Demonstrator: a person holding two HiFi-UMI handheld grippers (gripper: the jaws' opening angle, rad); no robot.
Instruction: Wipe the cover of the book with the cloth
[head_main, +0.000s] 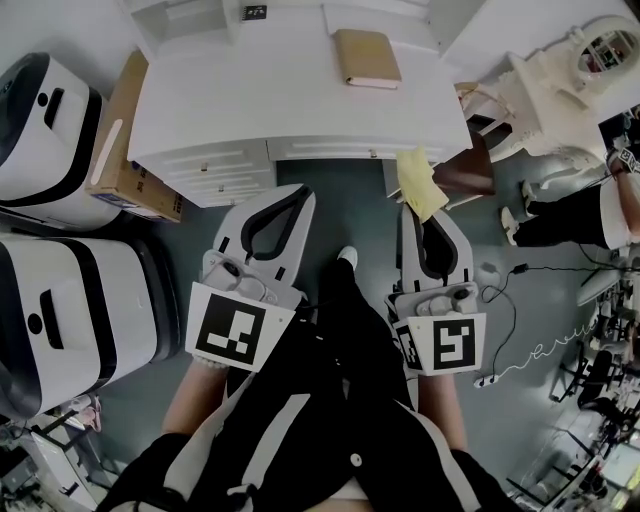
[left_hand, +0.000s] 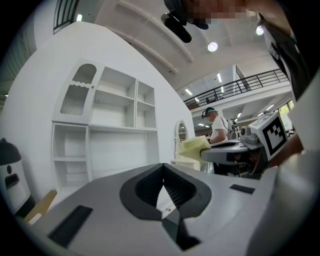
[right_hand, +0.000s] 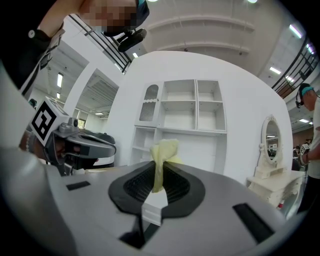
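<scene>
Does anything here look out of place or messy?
Nothing is spilled or broken. The book lies flat on the white desk, and the yellow cloth is pinched in the right gripper. Only a cardboard box propped beside the desk and a loose cable on the floor look untidy.

Ahead of you stands a white desk (head_main: 250, 90) with drawers along its near face. On its top, toward the far right, a tan book (head_main: 366, 57) lies flat and closed, clear of the edges. The desk stands on a grey floor (head_main: 360, 215). A cardboard box (head_main: 130, 150) sits just beside its left end, and a dark cable (head_main: 519, 268) trails across the floor to your right.
</scene>
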